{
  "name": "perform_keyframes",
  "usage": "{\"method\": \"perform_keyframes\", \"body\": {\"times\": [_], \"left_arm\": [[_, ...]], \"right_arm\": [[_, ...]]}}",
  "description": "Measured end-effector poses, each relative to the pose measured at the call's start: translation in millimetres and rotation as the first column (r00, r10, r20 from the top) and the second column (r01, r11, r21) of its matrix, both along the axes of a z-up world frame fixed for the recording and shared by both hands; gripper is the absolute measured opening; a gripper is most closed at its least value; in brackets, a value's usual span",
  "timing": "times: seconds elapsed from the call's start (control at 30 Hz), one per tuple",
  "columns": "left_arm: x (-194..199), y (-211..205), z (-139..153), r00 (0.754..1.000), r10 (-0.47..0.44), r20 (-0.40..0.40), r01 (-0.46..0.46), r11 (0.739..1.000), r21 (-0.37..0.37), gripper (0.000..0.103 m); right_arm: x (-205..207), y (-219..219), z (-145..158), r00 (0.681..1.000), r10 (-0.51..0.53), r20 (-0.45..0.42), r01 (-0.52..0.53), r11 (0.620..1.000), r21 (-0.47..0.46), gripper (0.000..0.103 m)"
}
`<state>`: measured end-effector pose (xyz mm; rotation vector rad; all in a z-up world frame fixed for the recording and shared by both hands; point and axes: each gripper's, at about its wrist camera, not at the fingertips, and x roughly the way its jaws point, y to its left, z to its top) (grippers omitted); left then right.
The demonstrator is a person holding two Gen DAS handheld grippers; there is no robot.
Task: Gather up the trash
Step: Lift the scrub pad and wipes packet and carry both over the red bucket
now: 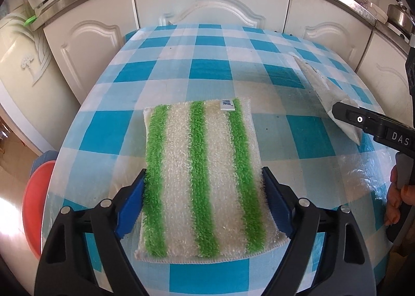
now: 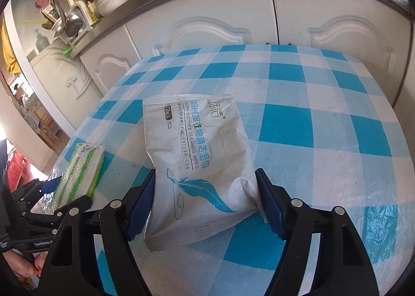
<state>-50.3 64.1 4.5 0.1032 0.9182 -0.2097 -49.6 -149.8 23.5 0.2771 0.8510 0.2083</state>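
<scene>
Left fingers pinching green-striped sponge on checked table; right fingers clamping wipes packet right of sponge.

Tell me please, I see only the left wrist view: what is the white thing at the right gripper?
Observer: A wipes packet; its print reads "cleaning wipes", above a blue feather.
Operator: Does the right gripper hold it on both sides?
Observer: Yes, both blue pads press its lower edges, and it is creased there.
Operator: Is it full?
Observer: It looks flat and wrinkled; what is inside I cannot tell.
</scene>
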Motion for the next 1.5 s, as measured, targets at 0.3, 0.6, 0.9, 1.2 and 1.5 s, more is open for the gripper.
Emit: {"method": "perform_keyframes", "body": {"times": [0.3,0.6,0.9,1.2,1.5], "left_arm": [[-5,4,4,1.0,0.016,0.014,-0.016,1.0,-0.003,0.081],[-14,11,19,0.998,0.039,0.045,-0.039,0.999,0.004,0.081],[-19,17,40,0.995,0.061,0.073,-0.062,0.998,0.012,0.081],[-14,26,49,0.994,0.071,0.087,-0.072,0.997,0.016,0.08],[-5,39,48,0.993,0.081,0.086,-0.079,0.997,-0.025,0.081]], "right_arm": [[-20,-8,8,0.997,-0.016,0.073,0.006,0.992,0.125,0.073],[-29,0,11,0.996,0.004,0.09,-0.017,0.989,0.149,0.073],[-32,11,23,0.991,0.039,0.128,-0.058,0.986,0.153,0.073],[-31,30,32,0.987,0.073,0.144,-0.092,0.988,0.126,0.073],[-26,54,39,0.983,0.113,0.143,-0.123,0.99,0.065,0.073]]}}
